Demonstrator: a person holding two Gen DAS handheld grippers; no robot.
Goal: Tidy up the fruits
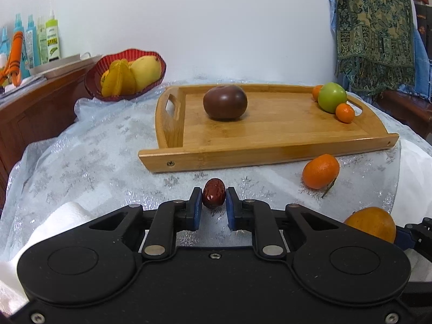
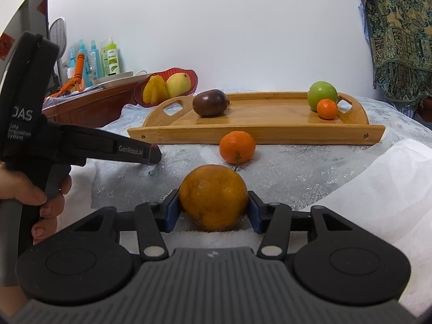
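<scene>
My left gripper (image 1: 214, 198) is shut on a small red date (image 1: 213, 193), low over the tablecloth in front of the wooden tray (image 1: 270, 145). My right gripper (image 2: 213, 205) is shut on a large orange (image 2: 213, 197), which also shows in the left wrist view (image 1: 374, 222). A mandarin with a stem (image 2: 237, 147) lies between the orange and the tray (image 2: 256, 132). On the tray sit a dark brown fruit (image 1: 225, 102), a green apple (image 1: 331, 97) and two small tangerines (image 1: 344, 112).
A red basket (image 1: 94, 78) with a mango and starfruit stands at the back left. A wooden cabinet (image 1: 32, 113) with spray bottles is at the left. A patterned cloth (image 1: 375, 32) hangs at the right. White towel folds (image 2: 378, 189) lie on the table's near right.
</scene>
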